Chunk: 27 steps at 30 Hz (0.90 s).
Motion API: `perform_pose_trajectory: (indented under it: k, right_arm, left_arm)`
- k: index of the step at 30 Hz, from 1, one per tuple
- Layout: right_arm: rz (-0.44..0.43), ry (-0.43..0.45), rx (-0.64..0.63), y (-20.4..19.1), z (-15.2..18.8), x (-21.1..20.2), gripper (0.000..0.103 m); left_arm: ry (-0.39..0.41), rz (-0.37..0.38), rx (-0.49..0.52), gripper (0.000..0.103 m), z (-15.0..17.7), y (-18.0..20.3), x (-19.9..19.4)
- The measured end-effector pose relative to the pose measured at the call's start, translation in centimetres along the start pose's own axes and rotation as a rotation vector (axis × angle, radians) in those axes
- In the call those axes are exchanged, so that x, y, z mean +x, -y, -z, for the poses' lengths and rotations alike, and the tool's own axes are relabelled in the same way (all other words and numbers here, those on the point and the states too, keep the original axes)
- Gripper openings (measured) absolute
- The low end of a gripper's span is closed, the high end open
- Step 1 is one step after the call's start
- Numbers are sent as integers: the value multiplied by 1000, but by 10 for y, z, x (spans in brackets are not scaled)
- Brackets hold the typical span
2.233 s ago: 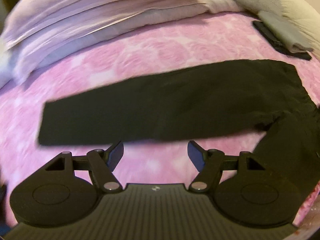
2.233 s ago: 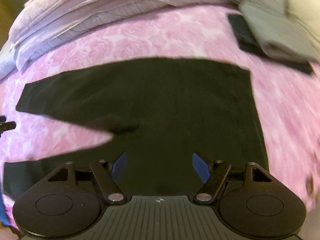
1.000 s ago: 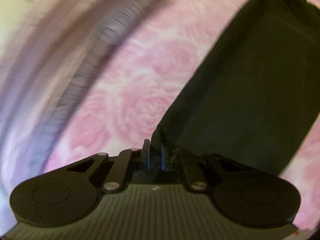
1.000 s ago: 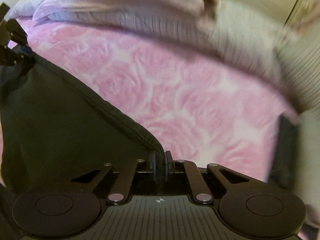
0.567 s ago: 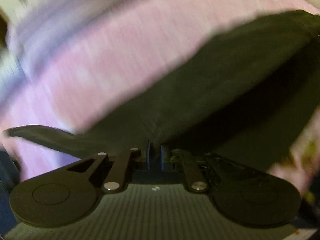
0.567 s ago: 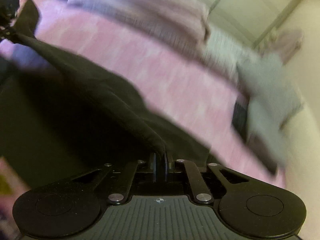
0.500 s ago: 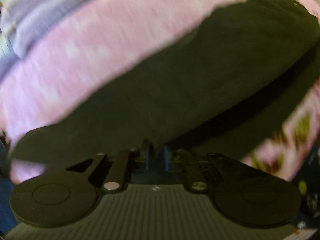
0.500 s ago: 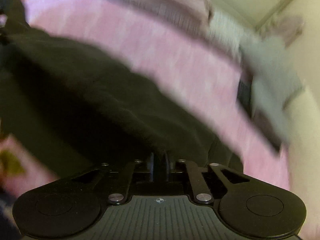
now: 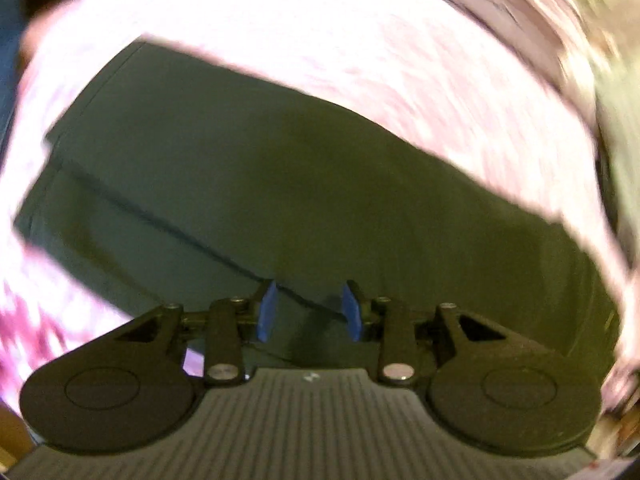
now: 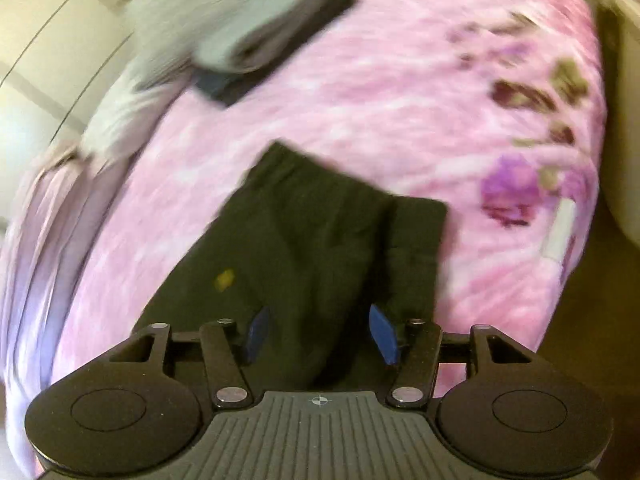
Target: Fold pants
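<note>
A: Where are the pants (image 9: pixel 304 184) in the left wrist view?

B: They fill the middle, a dark slab running from about ten o'clock to four o'clock across the pink floral bedspread (image 9: pixel 360 40). One leg lies on top of the other; the upper layer's edge shows as a thin dark line slanting from nine o'clock toward the fingers.

A: And the left gripper (image 9: pixel 310 312)?

B: At six o'clock, pointing down at the cloth. Its blue pads (image 9: pixel 267 312) stand a narrow way apart and the jaws are opening. The pads press on nothing; the fabric lies beyond the gap.

A: The right gripper (image 10: pixel 320 334)?

B: Also at six o'clock in its own view, jaws opening and already wide. A fold of dark cloth rises through the gap between the blue pads (image 10: pixel 384 334), but neither pad presses on it.

A: What else does the right wrist view give?

B: The pants (image 10: pixel 316 240) run from the fingers up toward twelve o'clock and end in a squared, doubled edge near the centre. A small yellowish speck sits on the cloth at about eight o'clock from centre; I cannot tell what it is. At eleven o'clock a stack of folded grey and dark clothes (image 10: pixel 256 40) lies on the bedspread (image 10: pixel 440 100), well apart from the pants. Everything is motion-blurred.
</note>
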State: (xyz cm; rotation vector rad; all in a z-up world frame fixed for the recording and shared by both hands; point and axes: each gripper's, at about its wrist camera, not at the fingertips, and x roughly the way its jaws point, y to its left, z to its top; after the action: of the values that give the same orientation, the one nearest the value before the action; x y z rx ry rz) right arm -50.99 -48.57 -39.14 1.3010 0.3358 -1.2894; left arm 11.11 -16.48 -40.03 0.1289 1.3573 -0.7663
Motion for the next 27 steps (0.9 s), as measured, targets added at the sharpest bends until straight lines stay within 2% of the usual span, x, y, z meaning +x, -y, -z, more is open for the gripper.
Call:
perform_pose_trajectory:
  k: [4,9,14,15,16,17,19,21,24,26,27]
  right_arm:
    - [-33,4,114,20,-5,12,53]
    - [-62,-7,122,25,-13,16,53]
    - [-104,-8,128,33,-21,14,53]
    - [-108,-19,127,34,-23,17,53]
    - [-113,-22,123,34,-25,19,50]
    - [-114,-20,105,32,-28,20,16]
    - [-112,-7,35,23,-37,12,12]
    - [-167,20,-25,13,-46,-3,11]
    - [-240,35,-57,14,-58,-28,10]
    - [-225,22,-69,22,-57,-34,10]
    - [-185,2,-86,29,-53,-31,10]
  left_arm:
    - [65,25,-240,36,6,-33,-7]
    - [198,33,-469,38,5,-73,-12]
    - [283,23,-547,35,3,-100,0]
    - [292,17,-546,32,3,-102,1]
    - [299,-1,-521,11,1,-94,1]
    - [308,-26,-473,2,-4,-92,-1]
    - [335,-29,-402,1,-8,-87,-13]
    - [391,-3,-328,2,-6,-78,-37]
    - [434,-20,-246,2,13,-70,-69]
    - [390,-81,-190,2,29,-70,-64]
    - [348,-117,-182,2,37,-72,-52]
